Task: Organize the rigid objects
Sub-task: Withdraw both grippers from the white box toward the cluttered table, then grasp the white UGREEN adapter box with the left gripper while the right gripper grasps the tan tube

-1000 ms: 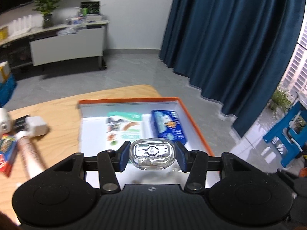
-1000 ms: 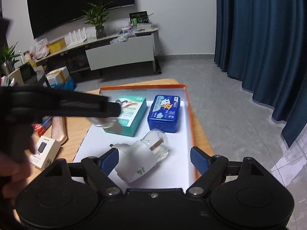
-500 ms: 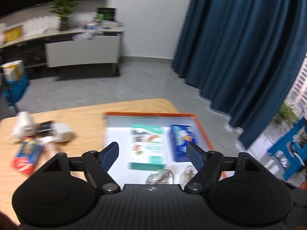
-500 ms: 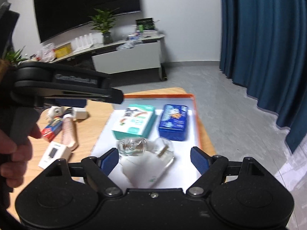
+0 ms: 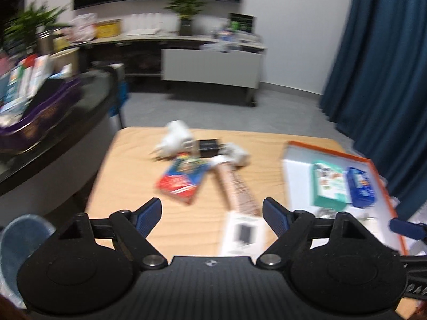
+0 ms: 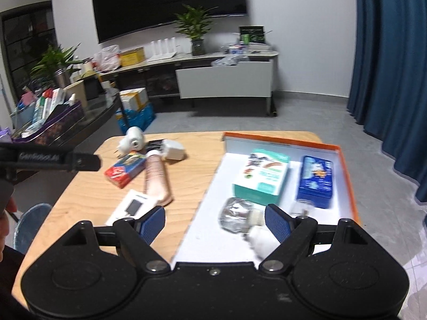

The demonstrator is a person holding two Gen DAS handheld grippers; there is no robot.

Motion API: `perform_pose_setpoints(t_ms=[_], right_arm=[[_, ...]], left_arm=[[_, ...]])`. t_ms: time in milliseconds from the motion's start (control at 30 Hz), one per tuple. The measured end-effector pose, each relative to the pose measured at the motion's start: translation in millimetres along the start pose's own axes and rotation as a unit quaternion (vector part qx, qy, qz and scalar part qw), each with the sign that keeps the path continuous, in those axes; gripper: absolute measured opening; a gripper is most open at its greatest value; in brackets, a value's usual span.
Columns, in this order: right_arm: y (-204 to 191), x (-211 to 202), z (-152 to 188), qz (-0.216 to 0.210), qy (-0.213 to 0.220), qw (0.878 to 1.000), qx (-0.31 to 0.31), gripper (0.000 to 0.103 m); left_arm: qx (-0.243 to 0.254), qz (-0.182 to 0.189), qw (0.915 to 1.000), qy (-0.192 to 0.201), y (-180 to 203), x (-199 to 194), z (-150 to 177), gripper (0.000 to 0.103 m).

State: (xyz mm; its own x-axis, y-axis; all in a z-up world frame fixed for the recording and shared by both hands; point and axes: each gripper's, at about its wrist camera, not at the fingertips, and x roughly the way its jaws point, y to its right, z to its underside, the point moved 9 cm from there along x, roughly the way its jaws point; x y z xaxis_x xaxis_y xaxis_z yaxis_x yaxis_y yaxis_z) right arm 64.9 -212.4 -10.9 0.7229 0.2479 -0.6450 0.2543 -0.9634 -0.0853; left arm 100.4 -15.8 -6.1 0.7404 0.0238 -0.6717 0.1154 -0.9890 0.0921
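Observation:
An orange-rimmed white tray [image 6: 347,176] holds a teal box [image 6: 260,177], a blue tin [image 6: 315,180], a clear bottle [image 6: 234,214] and a white plug adapter [image 6: 263,240]. On the wooden table [image 6: 192,165] left of it lie a red box [image 6: 125,169], a pink tube [image 6: 157,178], a white flat box [image 6: 130,208], a white charger [image 6: 174,150] and a white roll [image 6: 134,137]. My left gripper [image 5: 212,213] is open and empty above the table, near the red box [image 5: 184,177] and pink tube [image 5: 238,188]. My right gripper [image 6: 214,220] is open and empty over the tray's near left edge.
A dark side counter [image 6: 69,122] with boxes stands left of the table. A low cabinet [image 6: 224,80] with plants sits against the far wall. Blue curtains [image 6: 392,66] hang on the right. The tray also shows in the left wrist view [image 5: 296,170].
My left gripper let go of the clear bottle in the tray, opened, and swung left over the table. My right gripper drew back and turned left.

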Motion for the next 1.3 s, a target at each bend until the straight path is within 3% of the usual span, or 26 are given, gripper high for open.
perform_pose_setpoints(t_ms=[167, 400, 600, 800, 900, 933, 1100, 1300], right_arm=[[-21, 6, 3, -0.012, -0.010, 1.000, -0.014, 0.096], [-24, 11, 7, -0.012, -0.015, 1.000, -0.018, 0.096], [-9, 9, 7, 0.008, -0.011, 1.000, -0.004, 0.096], [6, 10, 8, 0.018, -0.012, 1.000, 0.005, 0.096], [8, 13, 8, 0.019, -0.014, 1.000, 0.004, 0.096], [7, 15, 7, 0.017, -0.014, 1.000, 0.004, 0.096], [-1, 31, 2, 0.005, -0.022, 1.000, -0.001, 0.096], [-35, 70, -16, -0.045, -0.038, 0.998, -0.012, 0.097]], left_arm=[[-0.024, -0.027, 0.9993, -0.008, -34, -4, 7, 0.085], [-0.028, -0.013, 0.9993, -0.022, -38, 1, 23, 0.085], [0.018, 0.025, 0.9990, -0.033, 9, 22, 39, 0.087], [0.060, 0.025, 0.9963, -0.055, 40, 61, 58, 0.090], [0.069, 0.010, 0.9959, -0.058, 38, 76, 66, 0.079], [0.067, 0.014, 0.9957, -0.062, 37, 79, 67, 0.061], [0.047, 0.028, 0.9973, -0.049, 21, 74, 61, 0.060], [0.018, 0.017, 0.9994, -0.024, -19, 47, 42, 0.060]])
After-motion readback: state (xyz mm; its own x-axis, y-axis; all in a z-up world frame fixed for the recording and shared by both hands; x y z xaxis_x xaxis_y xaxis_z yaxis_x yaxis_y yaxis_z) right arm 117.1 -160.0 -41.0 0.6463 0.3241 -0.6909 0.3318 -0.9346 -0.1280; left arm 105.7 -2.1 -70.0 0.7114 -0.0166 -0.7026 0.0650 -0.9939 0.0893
